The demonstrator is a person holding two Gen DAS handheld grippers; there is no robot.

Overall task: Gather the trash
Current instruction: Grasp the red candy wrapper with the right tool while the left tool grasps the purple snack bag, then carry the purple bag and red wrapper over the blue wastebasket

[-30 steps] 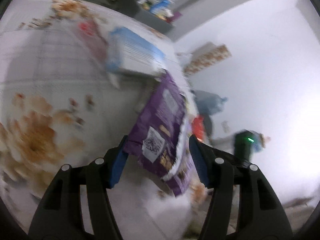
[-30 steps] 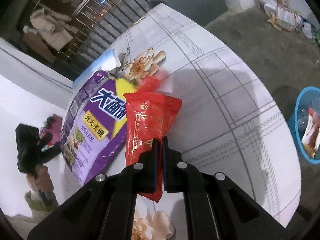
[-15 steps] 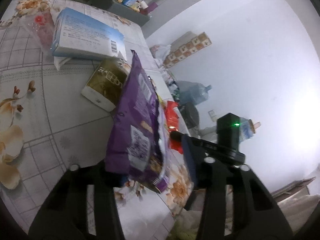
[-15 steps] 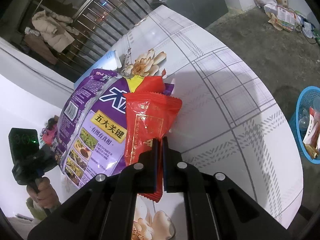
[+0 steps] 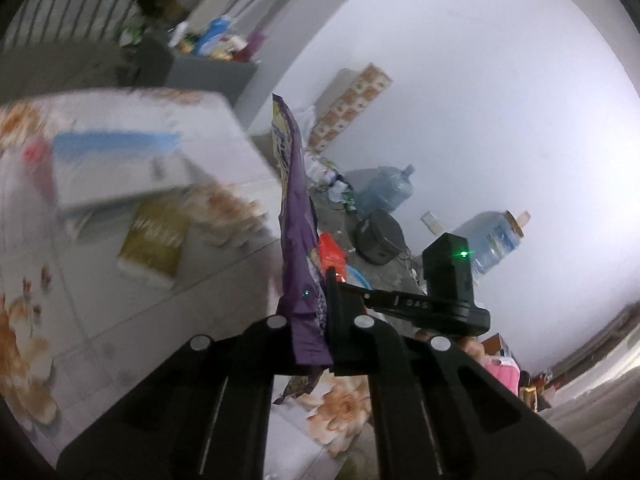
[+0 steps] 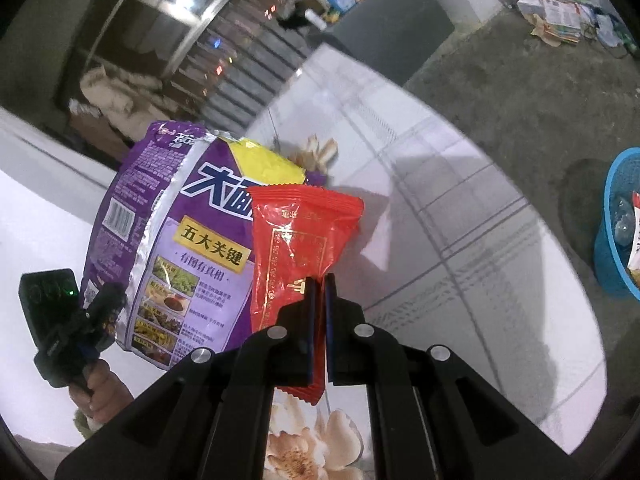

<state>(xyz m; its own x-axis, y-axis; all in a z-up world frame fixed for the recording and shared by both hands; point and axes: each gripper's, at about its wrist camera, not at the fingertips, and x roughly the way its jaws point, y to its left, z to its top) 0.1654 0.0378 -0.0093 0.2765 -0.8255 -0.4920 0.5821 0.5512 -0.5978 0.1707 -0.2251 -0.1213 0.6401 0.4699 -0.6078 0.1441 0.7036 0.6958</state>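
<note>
Above the glossy bench [image 6: 460,184], whose white cover carries grey grid lines and printed peach flowers, both tongs hold wrappers. The left tongs [image 5: 310,316] have just closed and now clench the lower edge of a large purple snack bag [image 5: 296,216], a crinkled foil-lined plastic pack standing nearly upright and seen edge-on from the left wrist. From the right wrist the same purple snack bag [image 6: 176,240] shows its broad face: a silver seam, a yellow corner, blue-and-white lettering and small food pictures. The right tongs [image 6: 319,300] are clamped on a red wrapper [image 6: 294,248], a thin, shiny, wrinkled pillow pack with serrated ends and gold print, held upright in front of the purple bag. On the bench behind, blurred, lie a flat blue-and-white pack [image 5: 116,160] and a small olive-gold box [image 5: 156,240]. A round blue mesh basket [image 6: 618,232] with some litter inside stands on the rough concrete floor [image 6: 520,80] beside the bench.
</note>
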